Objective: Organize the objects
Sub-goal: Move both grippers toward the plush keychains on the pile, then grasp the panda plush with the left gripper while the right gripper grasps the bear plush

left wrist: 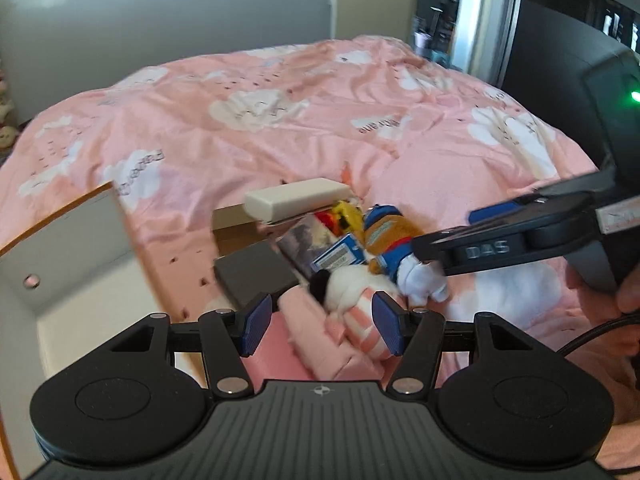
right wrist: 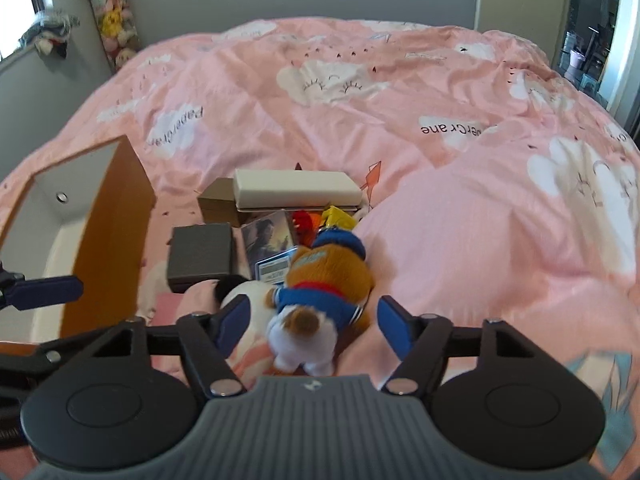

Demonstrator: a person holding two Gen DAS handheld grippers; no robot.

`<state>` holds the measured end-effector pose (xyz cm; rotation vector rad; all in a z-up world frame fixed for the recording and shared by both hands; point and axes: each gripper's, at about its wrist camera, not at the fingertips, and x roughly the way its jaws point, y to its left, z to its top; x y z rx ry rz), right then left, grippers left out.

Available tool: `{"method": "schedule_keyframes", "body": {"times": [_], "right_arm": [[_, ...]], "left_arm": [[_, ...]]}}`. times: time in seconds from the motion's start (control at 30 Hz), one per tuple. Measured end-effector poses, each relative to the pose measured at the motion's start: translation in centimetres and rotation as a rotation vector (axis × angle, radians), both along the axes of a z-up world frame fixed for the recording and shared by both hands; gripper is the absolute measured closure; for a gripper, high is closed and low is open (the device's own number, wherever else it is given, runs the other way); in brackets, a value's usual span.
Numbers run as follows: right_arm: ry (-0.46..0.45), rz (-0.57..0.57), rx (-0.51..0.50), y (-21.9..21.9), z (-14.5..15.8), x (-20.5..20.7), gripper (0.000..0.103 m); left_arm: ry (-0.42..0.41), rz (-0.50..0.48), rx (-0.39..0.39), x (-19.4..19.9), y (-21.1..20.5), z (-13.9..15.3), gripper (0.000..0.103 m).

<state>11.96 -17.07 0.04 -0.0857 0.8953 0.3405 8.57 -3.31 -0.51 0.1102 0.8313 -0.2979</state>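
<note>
Left wrist view: the left gripper [left wrist: 322, 322] is hovering low over a pile on the bed [left wrist: 280, 128], its fingers [left wrist: 256, 326] standing spread, pinching nothing. Between them are lying a pink folded cloth [left wrist: 308, 344] and a white plush with pink stripes [left wrist: 352, 296]. Beyond, a dark grey box [left wrist: 256, 276], a long cream case [left wrist: 296, 200] and a brown plush in blue clothes [left wrist: 390, 240] are clustered together. The right gripper [left wrist: 444, 248] is reaching in from the right, tips at the brown plush; contact cannot be told. A wooden drawer [left wrist: 68, 264] is sitting at left.

Right wrist view: the right gripper [right wrist: 312, 324] is straddling the brown plush [right wrist: 320, 284], fingers [right wrist: 394, 328] spread on either side, gaps showing, not pressing. The grey box [right wrist: 200, 256], cream case [right wrist: 296, 192] and drawer [right wrist: 108, 232] are lying ahead and left.
</note>
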Motion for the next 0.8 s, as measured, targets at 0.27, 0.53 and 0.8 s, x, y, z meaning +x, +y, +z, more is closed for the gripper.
{"method": "schedule_keyframes", "body": {"times": [0.27,0.53,0.8], "right_arm": [[0.111,0.046,-0.036,1.3,-3.2,3.6,0.050],[0.175,0.000,0.027,-2.2,-5.1,3.9,0.054],[0.195,-0.023,0.067,-4.1,-6.4,3.0,0.056]], "left_arm": [[0.117,-0.048,-0.032,3.7,-1.3,-1.8,0.033],[0.238,-0.048,-0.059,6.6,-2.4,-3.9,0.023],[0.373,-0.019,-0.118,8.2,-3.3,-6.7,0.020]]}}
